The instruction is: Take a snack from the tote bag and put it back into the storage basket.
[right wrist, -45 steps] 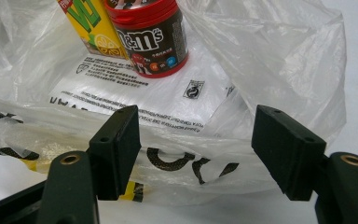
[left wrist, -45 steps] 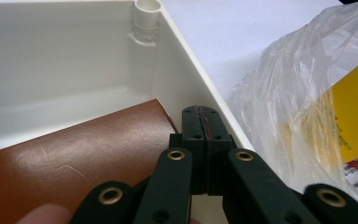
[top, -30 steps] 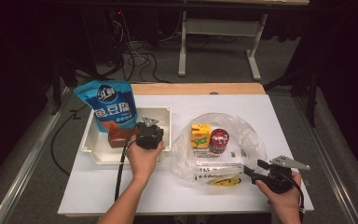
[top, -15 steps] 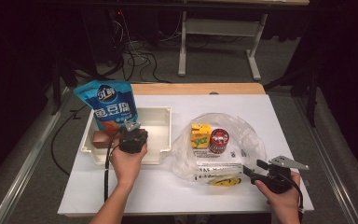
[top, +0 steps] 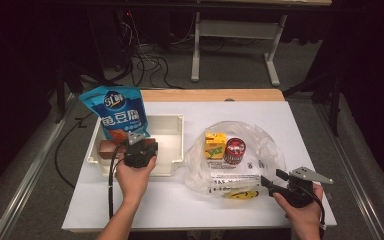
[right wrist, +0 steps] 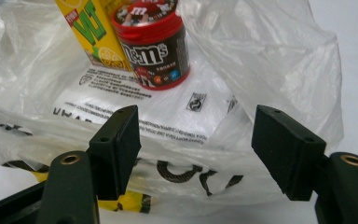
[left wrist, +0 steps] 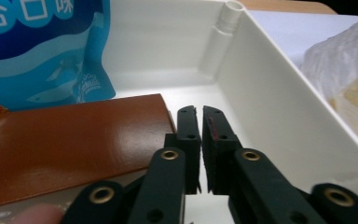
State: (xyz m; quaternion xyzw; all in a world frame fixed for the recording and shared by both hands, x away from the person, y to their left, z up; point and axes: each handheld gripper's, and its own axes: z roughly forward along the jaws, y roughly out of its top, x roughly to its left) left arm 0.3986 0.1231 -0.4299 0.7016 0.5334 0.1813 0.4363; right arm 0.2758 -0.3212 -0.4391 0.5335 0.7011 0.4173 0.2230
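My left gripper [top: 140, 142] reaches into the white bin [top: 180, 145]. Its jaws have just been opening and stand a narrow slit apart [left wrist: 199, 112] with nothing between them. A flat brown packet [left wrist: 74, 140] lies in the bin just left of the jaws, also in the high view [top: 111, 146]. A blue snack bag [top: 116, 112] leans at the bin's far left corner. My right gripper [top: 272, 177] is open at the near right edge of a clear plastic bag [top: 260, 145]. In the right gripper view the bag's folds [right wrist: 261, 56] lie ahead of the wide jaws [right wrist: 196, 140].
On the plastic bag stand a yellow juice carton [top: 214, 146] and a red M&M's tub [top: 235, 150]. The white table sheet [top: 180, 205] runs between my two hands. A wooden strip [top: 210, 95] borders the far edge; cables lie on the floor beyond.
My left hand has moved leftward along the bin with its gripper. The brown packet now lies in the bin's left part beside the jaws. The right hand has kept still.
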